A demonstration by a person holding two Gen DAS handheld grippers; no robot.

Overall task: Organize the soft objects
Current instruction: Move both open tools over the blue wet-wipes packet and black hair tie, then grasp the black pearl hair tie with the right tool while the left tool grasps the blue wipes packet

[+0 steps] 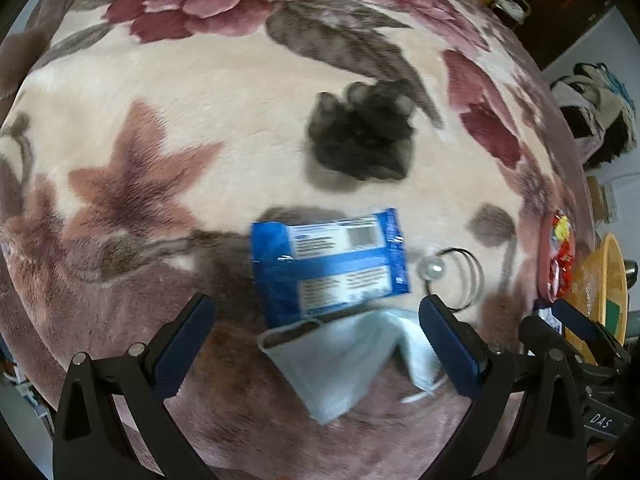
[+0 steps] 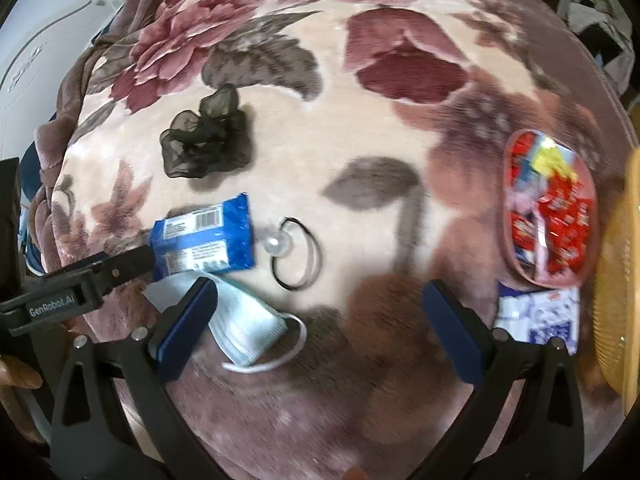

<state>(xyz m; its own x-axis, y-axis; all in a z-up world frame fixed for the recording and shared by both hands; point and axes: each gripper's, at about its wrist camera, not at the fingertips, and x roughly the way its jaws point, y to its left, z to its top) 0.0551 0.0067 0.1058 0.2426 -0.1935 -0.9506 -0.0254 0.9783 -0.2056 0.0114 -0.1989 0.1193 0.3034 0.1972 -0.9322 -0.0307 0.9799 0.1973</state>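
A pale blue face mask (image 1: 344, 356) lies folded on the floral blanket, right between the fingers of my left gripper (image 1: 316, 332), which is open above it. A blue tissue pack (image 1: 330, 262) lies just beyond the mask, with a black sheer scrunchie (image 1: 360, 136) farther off. A black hair tie with a pearl (image 1: 460, 276) sits right of the pack. In the right wrist view, my right gripper (image 2: 320, 320) is open over bare blanket, the mask (image 2: 244, 320) by its left finger, the tissue pack (image 2: 204, 238), scrunchie (image 2: 206, 136) and hair tie (image 2: 296, 256) ahead.
A pink pouch of red snack packets (image 2: 550, 204) and a white-blue packet (image 2: 540, 312) lie at the right, beside a yellow woven basket (image 2: 616, 280). The left gripper's arm (image 2: 80, 284) reaches in from the left. Clutter stands past the bed's far right edge.
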